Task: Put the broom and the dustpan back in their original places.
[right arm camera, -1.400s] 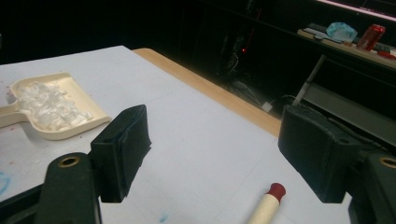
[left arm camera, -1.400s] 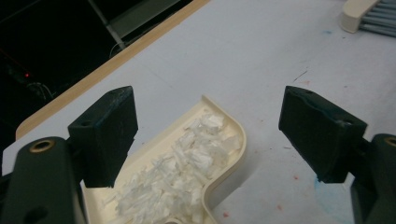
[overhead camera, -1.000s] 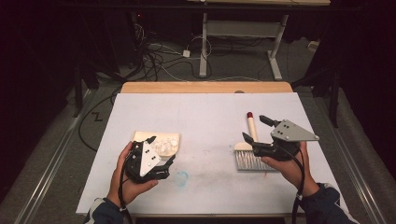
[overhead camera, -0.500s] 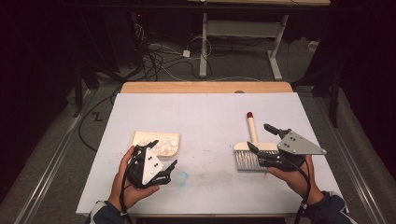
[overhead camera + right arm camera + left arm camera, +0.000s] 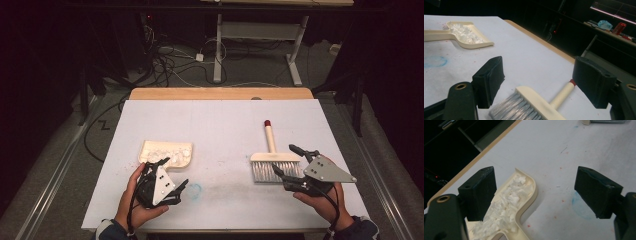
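Note:
A cream dustpan (image 5: 167, 152) (image 5: 510, 205) (image 5: 461, 33) filled with white scraps lies on the left half of the white table (image 5: 220, 125). My left gripper (image 5: 172, 177) (image 5: 537, 192) is open just in front of it, above its handle, holding nothing. On the right lies a small brush (image 5: 274, 157) (image 5: 541, 103) with grey bristles, a cream head and a red-tipped handle pointing away from me. My right gripper (image 5: 289, 161) (image 5: 539, 77) hovers open next to the bristles, its jaws apart over the brush head.
A faint blue ring mark (image 5: 194, 189) (image 5: 580, 203) is on the table between the hands. A wooden strip (image 5: 220, 93) runs along the far edge. Cables (image 5: 175, 60) and a desk frame (image 5: 260, 35) are on the floor beyond.
Both hands have pulled back towards the near edge and a little lower. The dustpan and brush have stayed put.

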`<state>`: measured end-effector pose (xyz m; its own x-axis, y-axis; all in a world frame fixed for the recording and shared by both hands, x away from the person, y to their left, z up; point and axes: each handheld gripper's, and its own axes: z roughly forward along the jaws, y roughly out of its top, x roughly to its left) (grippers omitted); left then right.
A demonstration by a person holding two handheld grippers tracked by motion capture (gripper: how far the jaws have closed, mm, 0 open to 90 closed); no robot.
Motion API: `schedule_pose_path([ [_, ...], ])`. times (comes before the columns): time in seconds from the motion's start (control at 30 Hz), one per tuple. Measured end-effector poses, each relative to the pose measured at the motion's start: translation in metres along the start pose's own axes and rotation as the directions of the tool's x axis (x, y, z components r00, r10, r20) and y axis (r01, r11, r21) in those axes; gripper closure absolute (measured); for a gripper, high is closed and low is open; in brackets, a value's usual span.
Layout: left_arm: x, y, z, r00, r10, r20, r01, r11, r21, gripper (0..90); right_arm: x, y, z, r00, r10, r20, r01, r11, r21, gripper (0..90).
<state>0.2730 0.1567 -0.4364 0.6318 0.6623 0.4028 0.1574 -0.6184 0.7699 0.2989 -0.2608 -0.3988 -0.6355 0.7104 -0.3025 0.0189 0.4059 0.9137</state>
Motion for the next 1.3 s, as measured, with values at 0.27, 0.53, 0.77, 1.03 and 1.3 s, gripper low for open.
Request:
schedule_pose_path([
  [0.27, 0.002, -0.017, -0.001, 0.9994, -0.034, 0.004, 0.034, 0.9992, 0.020, 17.1, 0.000, -0.021, -0.010, 0.9997, 0.017, 0.014, -0.018, 1.000, 0.026, 25.5],
  [0.53, 0.006, -0.040, -0.009, 0.9979, -0.064, 0.003, 0.064, 0.9961, 0.061, 17.0, -0.001, -0.048, -0.018, 0.9959, 0.089, 0.018, -0.090, 0.992, 0.089, 25.5],
  [0.77, 0.009, -0.056, -0.016, 0.9944, -0.105, -0.008, 0.106, 0.9914, 0.077, 16.9, 0.002, -0.063, -0.030, 0.9929, 0.112, 0.038, -0.116, 0.985, 0.126, 25.5],
  [1.03, 0.010, -0.056, -0.014, 0.9925, -0.122, -0.006, 0.122, 0.9901, 0.070, 16.9, 0.003, -0.063, -0.032, 0.9941, 0.101, 0.039, -0.105, 0.986, 0.129, 25.4],
  [1.3, 0.007, -0.054, -0.012, 0.9924, -0.122, 0.012, 0.121, 0.9899, 0.074, 16.9, 0.004, -0.060, -0.032, 0.9950, 0.088, 0.047, -0.093, 0.987, 0.129, 25.4],
])
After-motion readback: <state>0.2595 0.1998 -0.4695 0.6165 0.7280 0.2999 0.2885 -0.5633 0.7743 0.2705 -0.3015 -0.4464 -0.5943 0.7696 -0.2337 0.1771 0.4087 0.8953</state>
